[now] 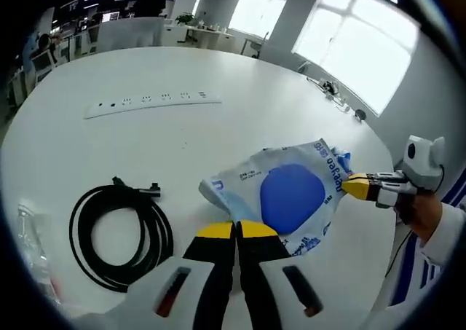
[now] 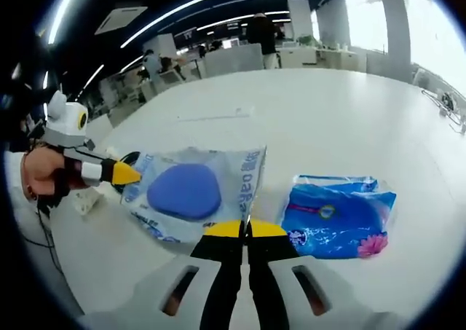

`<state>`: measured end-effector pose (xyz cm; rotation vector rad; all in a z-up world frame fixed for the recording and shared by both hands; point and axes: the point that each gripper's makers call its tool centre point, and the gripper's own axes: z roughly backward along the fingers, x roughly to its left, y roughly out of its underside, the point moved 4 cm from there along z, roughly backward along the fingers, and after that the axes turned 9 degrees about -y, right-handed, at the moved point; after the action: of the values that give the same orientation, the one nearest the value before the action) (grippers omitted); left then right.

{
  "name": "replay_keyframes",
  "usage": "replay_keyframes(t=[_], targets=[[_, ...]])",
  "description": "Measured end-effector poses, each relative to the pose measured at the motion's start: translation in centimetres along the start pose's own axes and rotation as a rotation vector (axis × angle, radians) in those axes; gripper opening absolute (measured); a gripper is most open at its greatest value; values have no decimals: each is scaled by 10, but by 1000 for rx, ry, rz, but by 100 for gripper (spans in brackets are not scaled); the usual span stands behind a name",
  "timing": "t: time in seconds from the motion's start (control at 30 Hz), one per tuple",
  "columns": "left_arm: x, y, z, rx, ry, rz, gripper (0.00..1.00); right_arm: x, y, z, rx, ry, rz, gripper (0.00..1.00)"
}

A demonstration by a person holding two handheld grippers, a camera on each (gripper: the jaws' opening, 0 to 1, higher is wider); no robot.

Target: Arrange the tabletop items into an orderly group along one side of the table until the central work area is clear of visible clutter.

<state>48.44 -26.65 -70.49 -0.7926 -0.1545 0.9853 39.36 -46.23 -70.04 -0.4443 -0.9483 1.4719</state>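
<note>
We pinch the blue-pad bag (image 1: 291, 195) with both grippers' fingers clenched on it. The black cable (image 1: 120, 232), power strip (image 1: 153, 103) and blue pack (image 2: 336, 217) lie scattered mid-surface, so most tidying is left

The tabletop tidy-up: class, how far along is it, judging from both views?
Done: nothing looks grouped yet. In hand: both grippers, left and right, are shut on opposite edges of the clear bag with the blue pad inside. Left: the black cable, the power strip, a bottle at the edge and the blue packet lie scattered across the table.
</note>
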Motion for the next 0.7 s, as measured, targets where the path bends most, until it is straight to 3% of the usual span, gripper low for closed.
replay_keyframes(t=[0.7], targets=[[2, 8, -11, 17, 2, 33, 0, -5, 6, -7, 29, 23, 14, 0]])
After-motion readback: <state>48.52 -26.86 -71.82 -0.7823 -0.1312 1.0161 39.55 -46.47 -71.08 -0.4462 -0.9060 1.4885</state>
